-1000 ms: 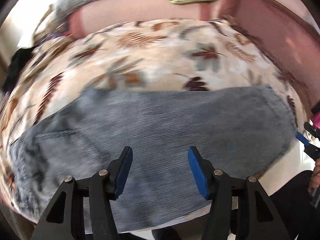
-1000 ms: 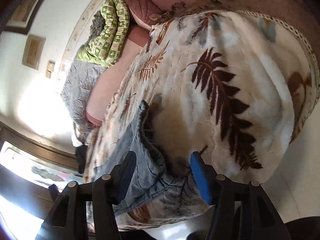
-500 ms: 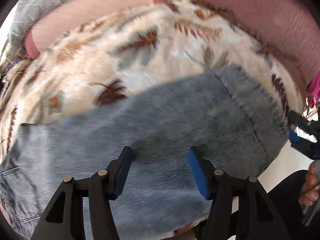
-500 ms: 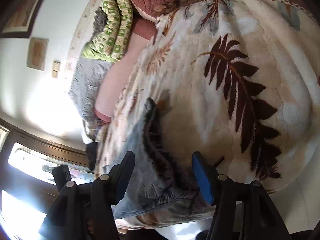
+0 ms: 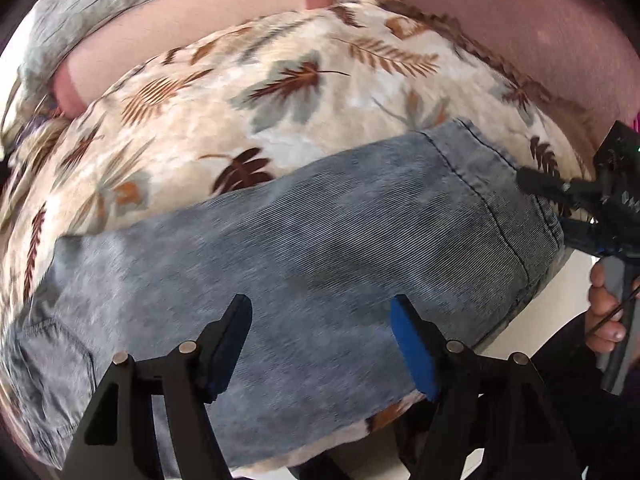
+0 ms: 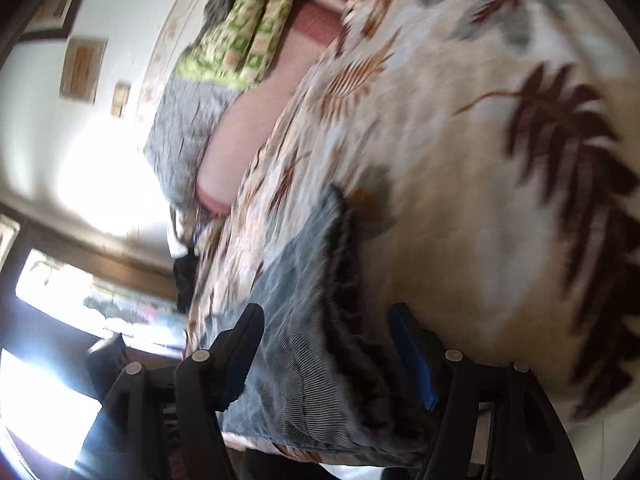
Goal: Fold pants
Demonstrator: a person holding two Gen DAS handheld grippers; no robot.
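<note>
Grey-blue denim pants (image 5: 304,256) lie flat across the near edge of a bed, hem end to the right. My left gripper (image 5: 320,344) is open above the middle of the leg, holding nothing. My right gripper (image 6: 324,352) is open, its jaws standing either side of the hem edge of the pants (image 6: 304,320). It also shows in the left wrist view (image 5: 568,208) at the hem, held by a hand.
The bed is covered by a cream blanket with a leaf print (image 5: 280,92). A pink sheet (image 5: 160,40), a grey quilt (image 6: 184,128) and a folded green blanket (image 6: 244,28) lie farther back. White floor (image 5: 532,320) shows below the bed edge.
The right gripper has moved in over the hem, so the hem edge now lies between its jaws. The left view has shifted slightly over the pant leg. Both grippers stay open.
</note>
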